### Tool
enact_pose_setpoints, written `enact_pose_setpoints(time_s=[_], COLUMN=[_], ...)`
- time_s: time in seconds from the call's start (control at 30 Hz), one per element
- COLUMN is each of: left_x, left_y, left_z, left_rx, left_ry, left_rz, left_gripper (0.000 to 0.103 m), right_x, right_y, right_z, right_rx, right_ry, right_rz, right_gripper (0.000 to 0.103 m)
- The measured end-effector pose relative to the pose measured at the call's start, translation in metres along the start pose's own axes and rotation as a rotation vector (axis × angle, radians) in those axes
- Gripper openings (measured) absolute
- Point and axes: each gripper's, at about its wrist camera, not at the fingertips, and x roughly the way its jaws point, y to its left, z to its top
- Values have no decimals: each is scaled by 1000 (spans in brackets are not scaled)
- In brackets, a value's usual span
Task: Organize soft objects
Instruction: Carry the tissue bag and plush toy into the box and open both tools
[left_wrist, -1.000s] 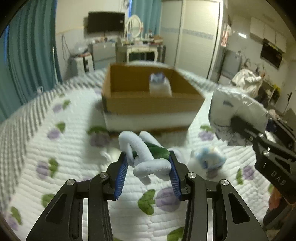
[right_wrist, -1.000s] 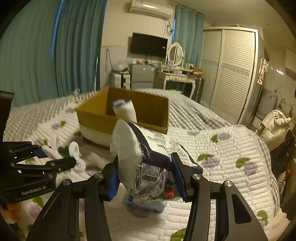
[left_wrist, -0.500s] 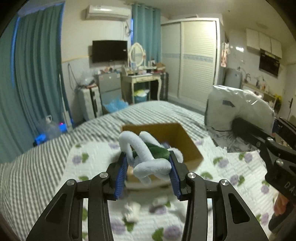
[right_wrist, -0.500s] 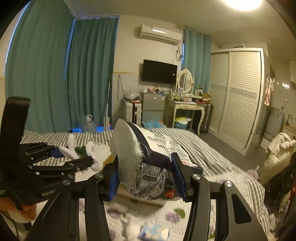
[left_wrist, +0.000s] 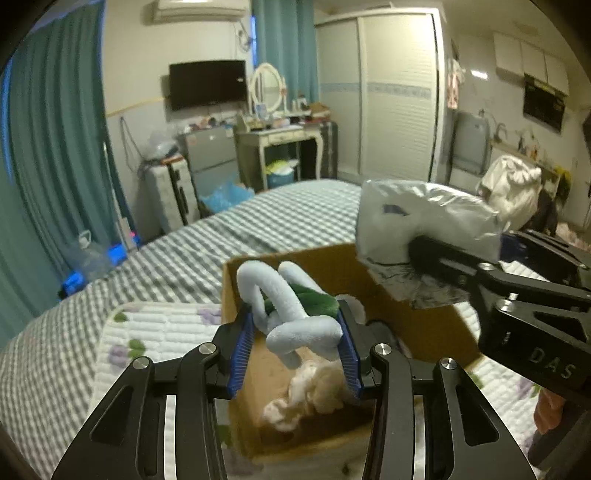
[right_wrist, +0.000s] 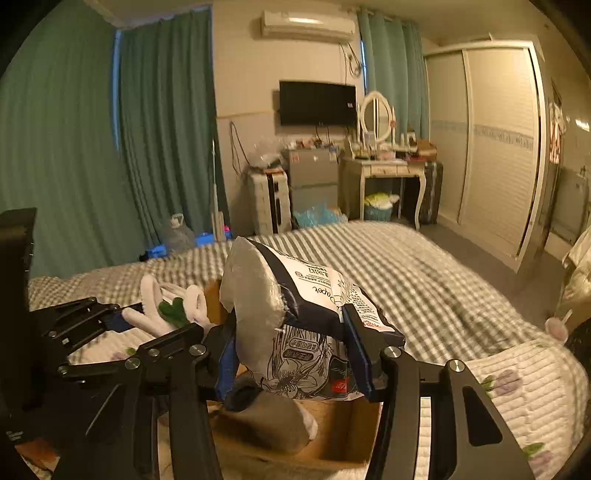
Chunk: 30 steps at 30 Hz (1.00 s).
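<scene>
My left gripper (left_wrist: 293, 332) is shut on a pale blue plush toy (left_wrist: 291, 314) with green parts, held above the open cardboard box (left_wrist: 291, 258). It also shows at the left of the right wrist view (right_wrist: 162, 314). My right gripper (right_wrist: 295, 350) is shut on a white tissue pack (right_wrist: 303, 317) with dark print, held over the same box (right_wrist: 332, 450). The pack shows at the right in the left wrist view (left_wrist: 424, 225). A cream plush (left_wrist: 314, 387) and a grey soft item (right_wrist: 266, 421) lie inside the box.
The box stands on a bed with a flowered white quilt (left_wrist: 159, 328) over a grey striped cover (left_wrist: 221, 240). Beyond the bed are teal curtains (right_wrist: 92, 147), a dressing table (right_wrist: 384, 170), a small fridge (left_wrist: 210, 155) and a wardrobe (right_wrist: 498, 147).
Both grippers have moved forward and down toward the box with their loads. The box now lies right below them, and its inside shows.
</scene>
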Motion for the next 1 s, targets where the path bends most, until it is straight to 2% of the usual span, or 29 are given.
enact_pose_setpoints(time_s=[0.17, 0.23, 0.27, 0.3, 0.33, 0.43, 0.63, 0.77, 0.87, 1.0], left_x=[23, 22, 20, 18, 15, 2, -46, -108, -152, -206], left_y=[0, -4, -6, -7, -7, -8, -5, -3, -1, 6], left_z=[-5, -7, -7, -7, -6, -1, 15, 28, 34, 33], left_rx=[13, 28, 32, 32, 31, 34, 32, 39, 33, 12], left_ry=[9, -10, -16, -21, -31, -58, -94, -164, -216, -266], left_rz=[1, 5, 1, -2, -5, -8, 11, 26, 39, 33], left_gripper=[42, 48, 53, 70, 85, 88, 88, 88, 96, 97], right_x=[38, 46, 48, 50, 50, 42, -11, -73, -123, -179], right_y=[-17, -22, -23, -24, -26, -24, -19, -13, -2, 17], right_z=[-8, -10, -11, -11, -11, -4, 19, 39, 51, 58], right_rx=[38, 44, 54, 67, 79, 64, 51, 34, 10, -21], right_ry=[30, 35, 38, 43, 43, 10, -41, -89, -124, -147], right_rz=[22, 18, 22, 30, 34, -2, -55, -90, -113, -143], right_gripper=[50, 53, 57, 58, 63, 80, 84, 89, 96, 103])
